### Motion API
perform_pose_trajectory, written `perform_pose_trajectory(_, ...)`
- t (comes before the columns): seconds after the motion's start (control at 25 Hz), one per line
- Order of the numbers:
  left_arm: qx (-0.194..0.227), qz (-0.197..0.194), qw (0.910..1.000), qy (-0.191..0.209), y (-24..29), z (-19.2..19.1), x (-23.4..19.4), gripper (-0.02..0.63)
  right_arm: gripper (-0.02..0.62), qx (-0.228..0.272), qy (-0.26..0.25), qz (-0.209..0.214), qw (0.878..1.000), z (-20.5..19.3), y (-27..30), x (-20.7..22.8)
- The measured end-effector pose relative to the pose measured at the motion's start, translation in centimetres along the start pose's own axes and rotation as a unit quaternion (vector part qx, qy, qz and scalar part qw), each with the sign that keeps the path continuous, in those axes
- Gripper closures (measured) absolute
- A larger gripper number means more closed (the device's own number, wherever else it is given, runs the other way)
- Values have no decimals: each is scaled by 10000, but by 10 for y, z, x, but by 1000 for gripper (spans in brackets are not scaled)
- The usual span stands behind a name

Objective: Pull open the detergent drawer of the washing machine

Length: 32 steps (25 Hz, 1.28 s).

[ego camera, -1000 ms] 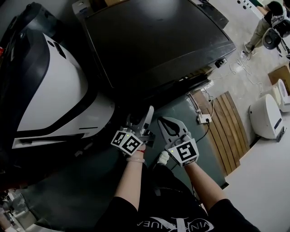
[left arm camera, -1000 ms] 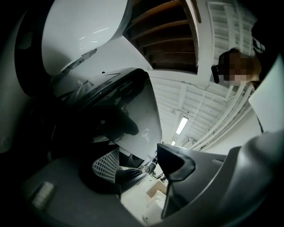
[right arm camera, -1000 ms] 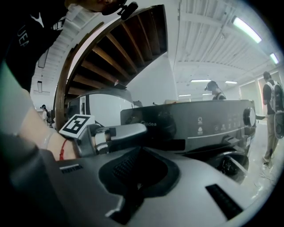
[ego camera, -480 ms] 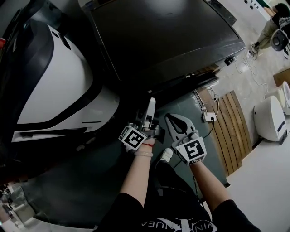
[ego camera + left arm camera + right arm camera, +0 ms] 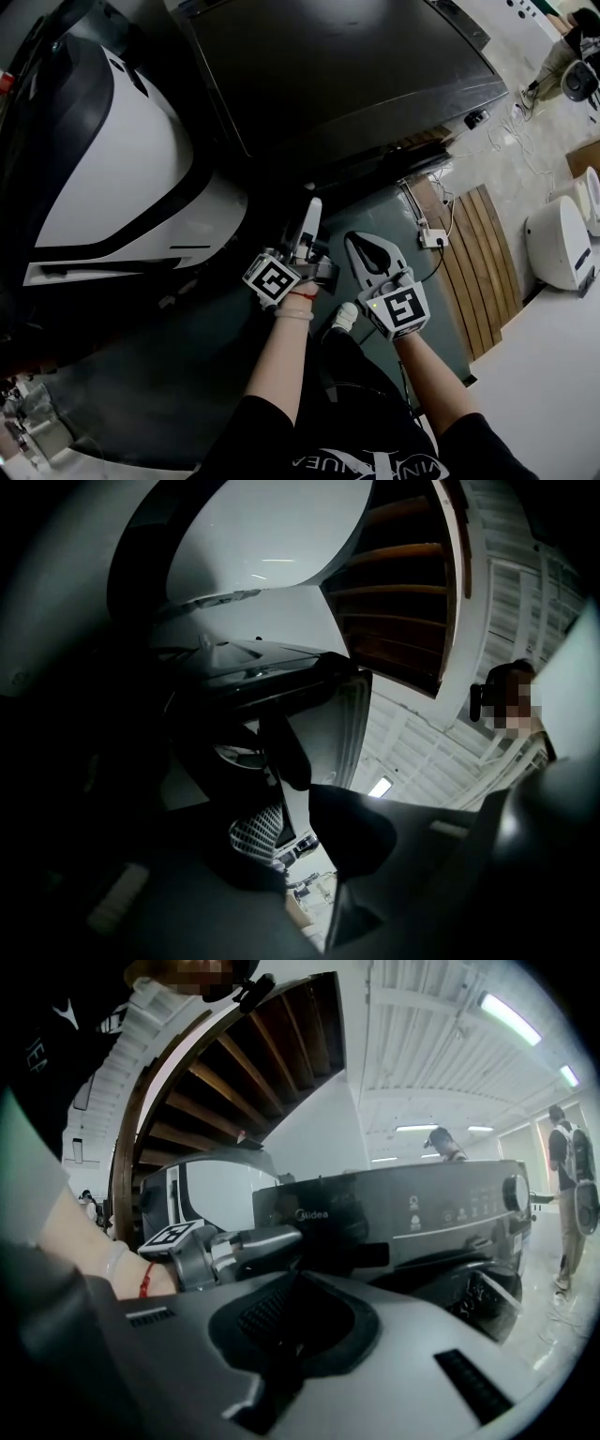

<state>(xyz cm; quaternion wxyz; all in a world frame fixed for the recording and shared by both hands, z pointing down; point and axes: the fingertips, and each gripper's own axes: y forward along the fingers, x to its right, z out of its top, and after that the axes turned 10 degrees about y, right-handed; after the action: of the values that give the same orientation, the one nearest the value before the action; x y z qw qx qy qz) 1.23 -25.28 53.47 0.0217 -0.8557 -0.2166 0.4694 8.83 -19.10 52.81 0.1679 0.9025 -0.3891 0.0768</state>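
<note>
Drawer [image 5: 326,1232]: left of washer [image 5: 356,75] front, shut.
Left gripper [image 5: 311,214]: jaws have just been closing round its lip, not yet pinching, ready to pull.
Right gripper [image 5: 362,244]: clenched, empty, kept clear.

Appliance test hall or workshop, not a home. A dark grey washing machine [image 5: 337,75] stands loose on a pale hard floor [image 5: 520,178] near a white rounded appliance [image 5: 553,246], a white power strip [image 5: 433,242] and trailing cables [image 5: 506,141]. Overhead are a white beamed ceiling with strip lights [image 5: 511,1018] and a brown wooden staircase underside [image 5: 234,1063].
</note>
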Motion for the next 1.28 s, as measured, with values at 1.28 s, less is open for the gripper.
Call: perform_pose_trajectory(1.28, -401, 29, 9992, -72, -34, -35, 30, 515, 581, 218, 40, 44, 9997, -2, -23, -11)
